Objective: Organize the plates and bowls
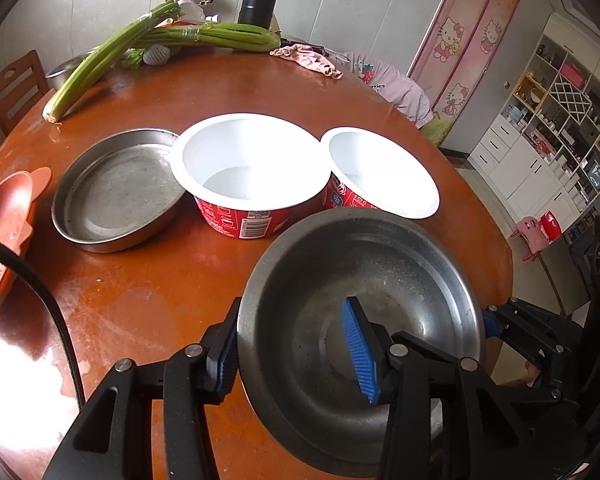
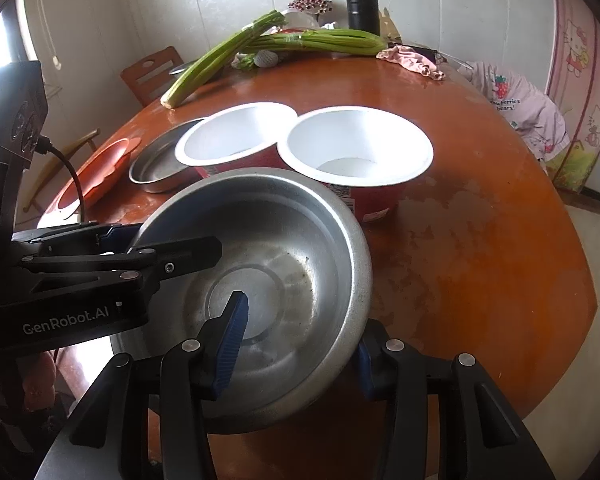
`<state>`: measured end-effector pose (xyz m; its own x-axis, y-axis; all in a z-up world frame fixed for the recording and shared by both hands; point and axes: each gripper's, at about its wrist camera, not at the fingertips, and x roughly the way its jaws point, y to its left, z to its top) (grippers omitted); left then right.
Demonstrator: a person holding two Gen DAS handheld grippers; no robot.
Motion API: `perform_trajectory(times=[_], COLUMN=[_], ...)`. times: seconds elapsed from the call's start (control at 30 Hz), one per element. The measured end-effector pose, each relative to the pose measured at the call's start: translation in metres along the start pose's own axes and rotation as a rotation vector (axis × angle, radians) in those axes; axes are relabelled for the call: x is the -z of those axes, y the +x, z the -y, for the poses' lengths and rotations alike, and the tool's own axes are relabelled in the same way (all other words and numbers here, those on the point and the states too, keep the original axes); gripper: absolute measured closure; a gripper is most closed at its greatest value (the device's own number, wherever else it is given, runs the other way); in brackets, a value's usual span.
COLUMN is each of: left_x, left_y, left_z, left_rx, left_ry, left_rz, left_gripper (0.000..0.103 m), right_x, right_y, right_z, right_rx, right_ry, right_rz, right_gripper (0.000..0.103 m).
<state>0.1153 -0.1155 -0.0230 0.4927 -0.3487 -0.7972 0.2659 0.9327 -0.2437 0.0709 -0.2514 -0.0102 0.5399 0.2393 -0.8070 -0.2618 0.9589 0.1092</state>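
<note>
Steel bowl (image 1: 360,320) hangs tilted above the tabletop (image 2: 480,240), its opposite rims pinched in the closed jaws of the left gripper (image 1: 296,356) and right gripper (image 2: 300,344), so uneven pulling could twist it loose onto the paper bowls (image 2: 360,148).
</note>
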Motion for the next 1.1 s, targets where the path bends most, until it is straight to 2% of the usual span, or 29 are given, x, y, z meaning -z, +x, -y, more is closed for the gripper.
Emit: perform_trajectory(times=[0.6, 1.1], left_x=[0.02, 0.032], left_y=[-0.034, -0.025], left_z=[-0.016, -0.02], left_rx=[-0.018, -0.027], left_ry=[-0.013, -0.015], left_rz=[0.048, 0.027], left_gripper=[0.055, 0.055], right_x=[0.009, 0.017], right_y=[-0.016, -0.011], right_z=[-0.039, -0.044], right_rx=[-0.003, -0.011], right_ry=[-0.055, -0.05], right_rz=[0.021, 0.015], right_gripper=[0.054, 0.053])
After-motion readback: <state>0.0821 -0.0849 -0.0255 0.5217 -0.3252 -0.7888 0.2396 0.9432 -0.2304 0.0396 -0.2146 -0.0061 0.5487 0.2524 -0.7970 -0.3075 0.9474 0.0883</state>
